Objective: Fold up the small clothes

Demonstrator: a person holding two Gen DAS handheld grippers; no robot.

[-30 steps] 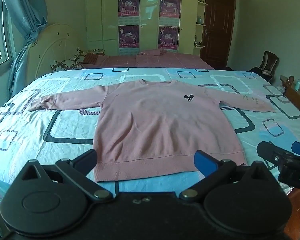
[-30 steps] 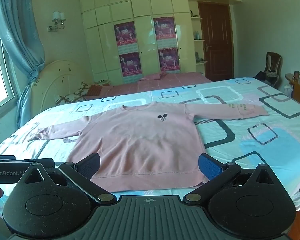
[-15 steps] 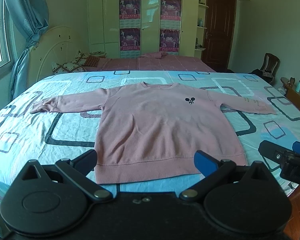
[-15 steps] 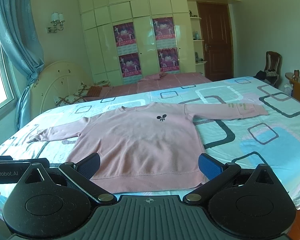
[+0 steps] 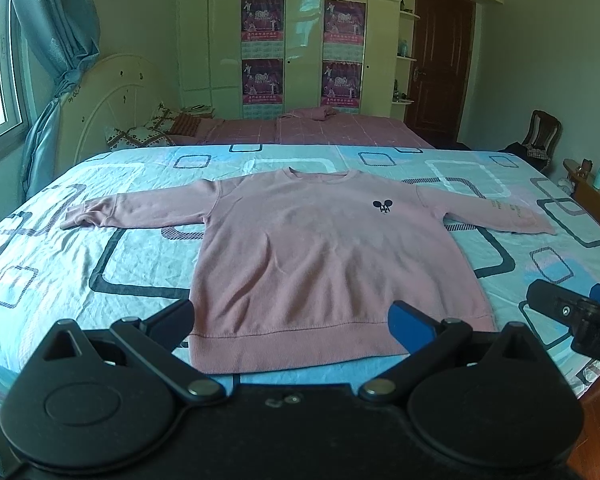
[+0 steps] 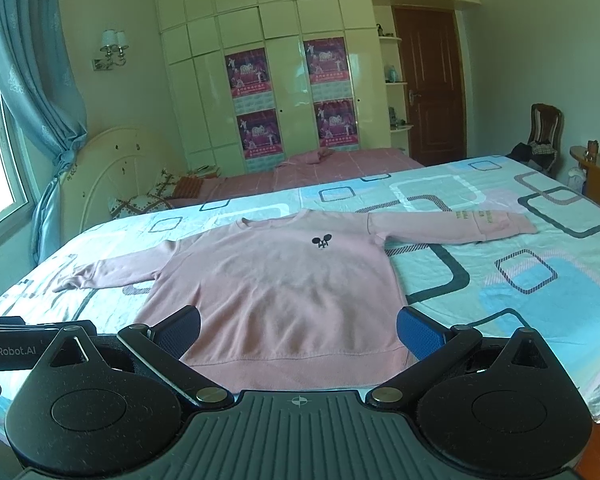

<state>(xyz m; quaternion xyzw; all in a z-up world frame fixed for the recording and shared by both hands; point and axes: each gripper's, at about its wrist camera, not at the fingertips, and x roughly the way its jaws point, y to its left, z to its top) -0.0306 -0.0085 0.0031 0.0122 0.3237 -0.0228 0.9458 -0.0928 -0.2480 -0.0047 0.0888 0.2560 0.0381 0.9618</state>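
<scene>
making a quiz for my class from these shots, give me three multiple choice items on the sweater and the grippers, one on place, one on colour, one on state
1. Where does the sweater lie?
A. on the chair
B. spread flat on the bed
C. on the floor

2. What colour is the sweater?
A. pink
B. green
C. white

3. How do the two grippers stand?
A. both shut on a sleeve
B. one open, one shut
C. both open, holding nothing

Answers:
1 B: the sweater lies flat on the patterned bed, sleeves out to both sides.
2 A: its cloth is pink, with a small dark logo on the chest.
3 C: the left gripper and the right gripper show wide-apart fingers, short of the hem.
</scene>
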